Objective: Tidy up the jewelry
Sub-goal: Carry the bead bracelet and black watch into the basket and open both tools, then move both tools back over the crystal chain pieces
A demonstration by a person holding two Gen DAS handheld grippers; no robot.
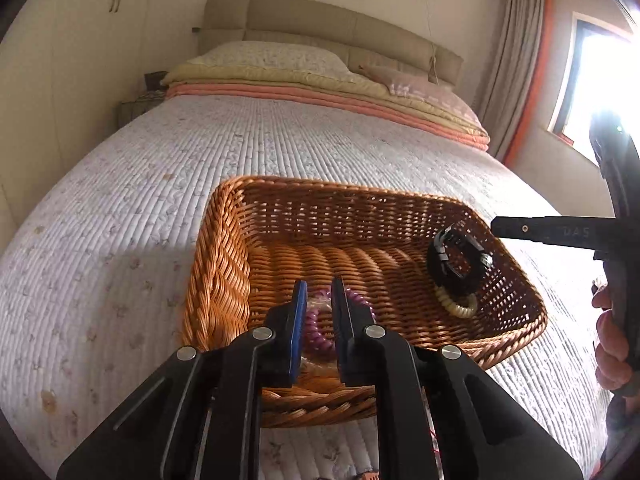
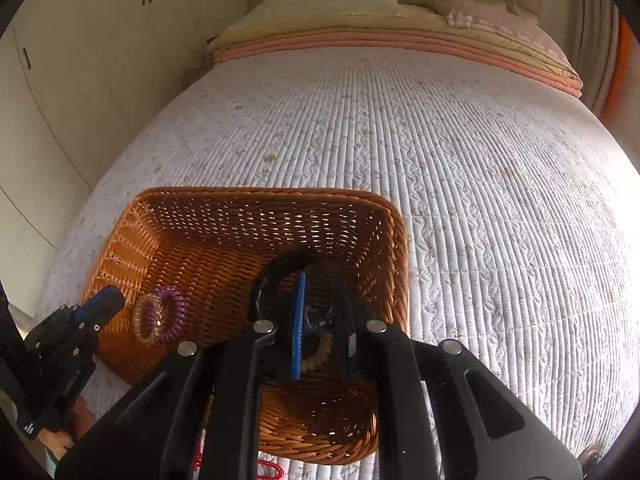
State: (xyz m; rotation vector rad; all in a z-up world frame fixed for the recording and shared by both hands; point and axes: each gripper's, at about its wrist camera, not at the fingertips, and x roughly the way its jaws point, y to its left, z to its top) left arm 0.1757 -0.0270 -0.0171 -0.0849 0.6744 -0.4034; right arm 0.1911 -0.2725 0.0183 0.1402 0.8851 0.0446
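A brown wicker basket (image 1: 224, 264) (image 2: 384, 216) sits on the bed. My left gripper (image 1: 320, 292) is open over its near left part, above a purple coil bracelet (image 1: 316, 328) (image 2: 176, 312) and a clear one (image 2: 144, 320) that lie on the basket floor. A black bracelet (image 1: 456, 264) (image 2: 264, 280) and a cream bead bracelet (image 1: 456, 304) (image 2: 320, 352) lie at the basket's right end. My right gripper (image 2: 320, 304) is open above them. Its finger (image 1: 536, 232) enters from the right in the left wrist view.
The quilted bedspread (image 1: 280, 136) (image 2: 480, 184) surrounds the basket. Folded blankets and pillows (image 1: 320, 80) lie at the bed's head. A red coil item (image 2: 268, 470) lies on the bed near the basket's near edge. A wardrobe stands at the left, a window at the right.
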